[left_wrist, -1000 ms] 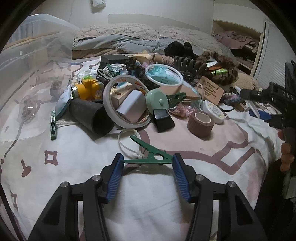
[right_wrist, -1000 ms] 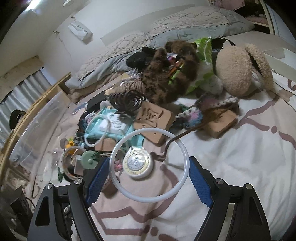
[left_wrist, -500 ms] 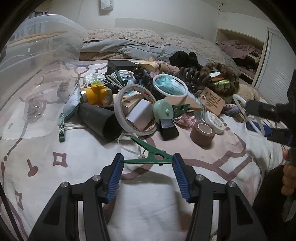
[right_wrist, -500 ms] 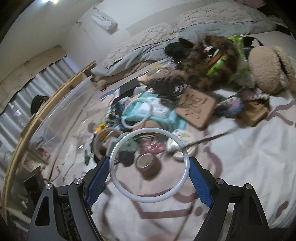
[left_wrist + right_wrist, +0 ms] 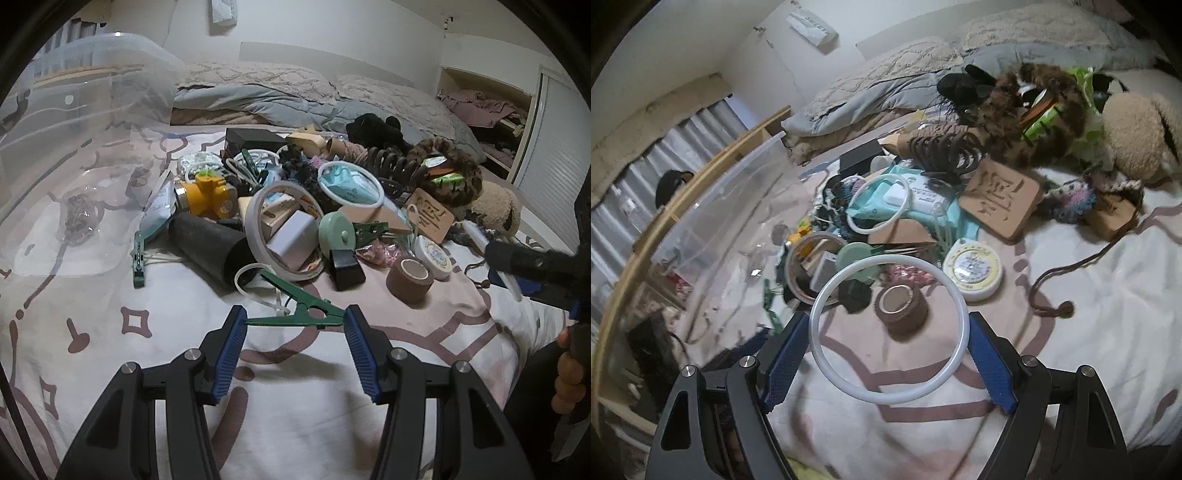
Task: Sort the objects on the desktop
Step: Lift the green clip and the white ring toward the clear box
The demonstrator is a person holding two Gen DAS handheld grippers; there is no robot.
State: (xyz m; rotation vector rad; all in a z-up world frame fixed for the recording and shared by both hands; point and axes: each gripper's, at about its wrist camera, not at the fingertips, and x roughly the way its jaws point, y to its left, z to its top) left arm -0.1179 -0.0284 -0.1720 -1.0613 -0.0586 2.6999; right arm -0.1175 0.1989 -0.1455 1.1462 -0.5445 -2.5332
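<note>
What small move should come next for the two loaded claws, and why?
Probably carry both toward the clear bin on the left. The left claw grips a green clip and the right claw a white ring, both lifted clear of the pile.

my right gripper (image 5: 888, 354) has its blue fingers (image 5: 785, 360) pressed on either side of a white ring (image 5: 886, 400), held up over the bed (image 5: 1108, 314). through the ring i see a brown tape roll (image 5: 901, 304) and a small black object (image 5: 855, 297) on the patterned cover. just past the ring lie a round white tin (image 5: 973, 273), a mint green disc (image 5: 858, 258) and another white ring (image 5: 879, 203) resting on a pack of wipes (image 5: 923, 195). a tan carved plaque (image 5: 999, 199) sits right of the wipes, with furry things heaped behind. a clear plastic bin (image 5: 713, 236) stands at the left.
</note>
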